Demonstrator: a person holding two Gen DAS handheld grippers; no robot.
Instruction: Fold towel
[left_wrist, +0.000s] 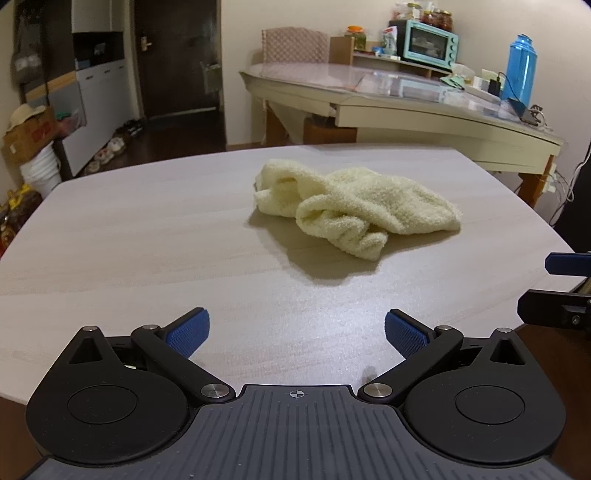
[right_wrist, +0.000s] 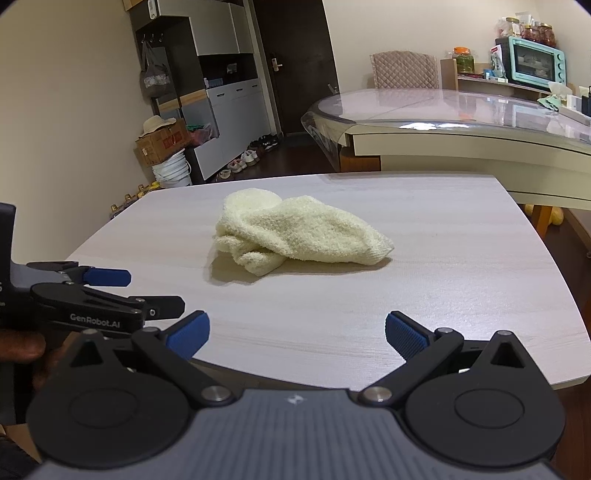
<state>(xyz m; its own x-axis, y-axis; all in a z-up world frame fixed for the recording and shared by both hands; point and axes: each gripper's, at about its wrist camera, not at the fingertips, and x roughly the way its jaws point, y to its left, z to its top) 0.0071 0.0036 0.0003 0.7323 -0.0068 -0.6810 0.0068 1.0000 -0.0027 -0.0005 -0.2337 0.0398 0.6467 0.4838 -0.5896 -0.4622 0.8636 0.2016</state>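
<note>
Left tongs (left_wrist: 297, 334) and right tongs (right_wrist: 297, 334) gape wide, gripping nothing.

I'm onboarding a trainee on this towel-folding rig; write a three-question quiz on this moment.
1. True or false: the towel already lies folded flat on the table.
2. How do the left gripper and the right gripper stand? A) both open B) both shut C) one shut on cloth
3. Fill in: neither gripper ___ the towel.

Key: 1 false, it is crumpled; 2 A; 3 touches.
</note>
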